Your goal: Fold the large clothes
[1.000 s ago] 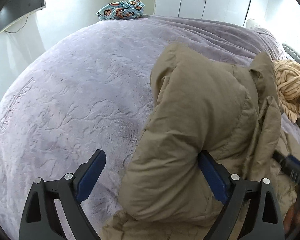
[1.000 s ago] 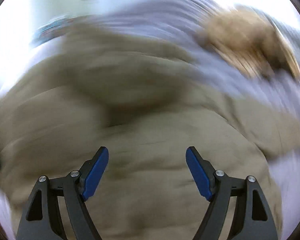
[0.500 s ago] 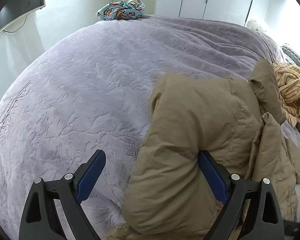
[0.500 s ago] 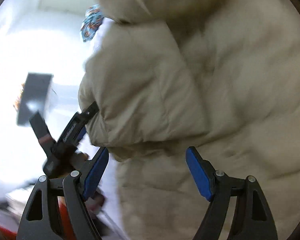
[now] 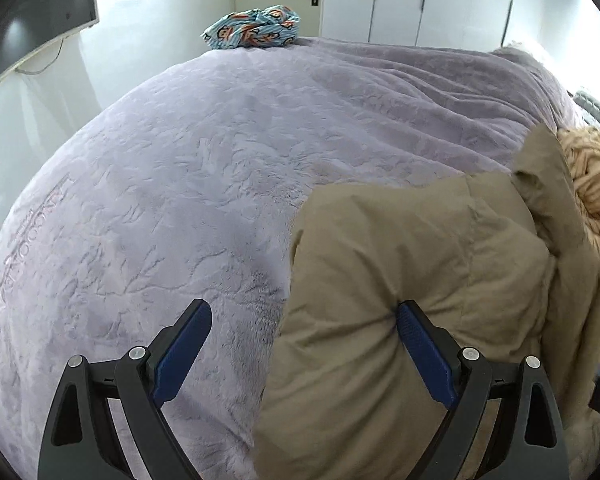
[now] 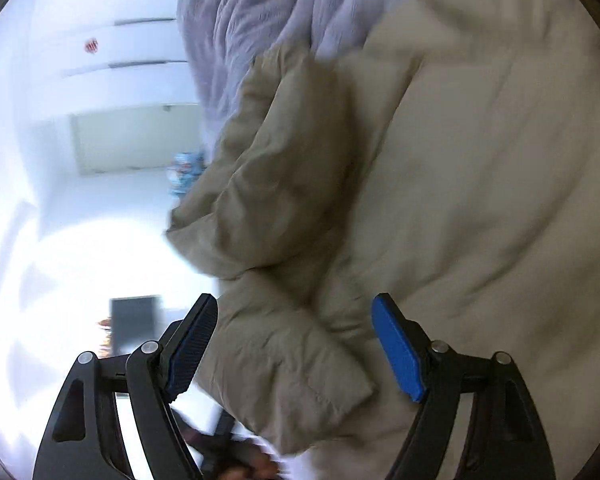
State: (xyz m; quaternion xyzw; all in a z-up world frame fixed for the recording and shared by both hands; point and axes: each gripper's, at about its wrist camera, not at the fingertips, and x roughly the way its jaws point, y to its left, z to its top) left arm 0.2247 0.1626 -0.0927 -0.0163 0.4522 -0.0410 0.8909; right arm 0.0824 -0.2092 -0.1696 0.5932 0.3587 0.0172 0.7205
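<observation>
A khaki padded jacket (image 5: pixel 420 280) lies on the right side of the purple bedspread (image 5: pixel 180 180), its sleeve folded over the body. My left gripper (image 5: pixel 304 332) is open; the jacket's left edge bulges between its fingers and the right pad presses into the fabric. In the right wrist view the camera is rolled sideways. My right gripper (image 6: pixel 296 328) is open around a folded sleeve cuff of the jacket (image 6: pixel 460 160), without pinching it.
A blue patterned garment (image 5: pixel 252 28) lies at the bed's far edge. An orange striped garment (image 5: pixel 592 176) lies to the right of the jacket. A door and white wardrobes stand behind the bed. A dark screen (image 5: pixel 40 28) hangs on the left wall.
The raised jacket sleeve has come down and lies flatter on the bed. My right gripper has swung and rolled sideways to the jacket's edge. My left gripper has barely moved.
</observation>
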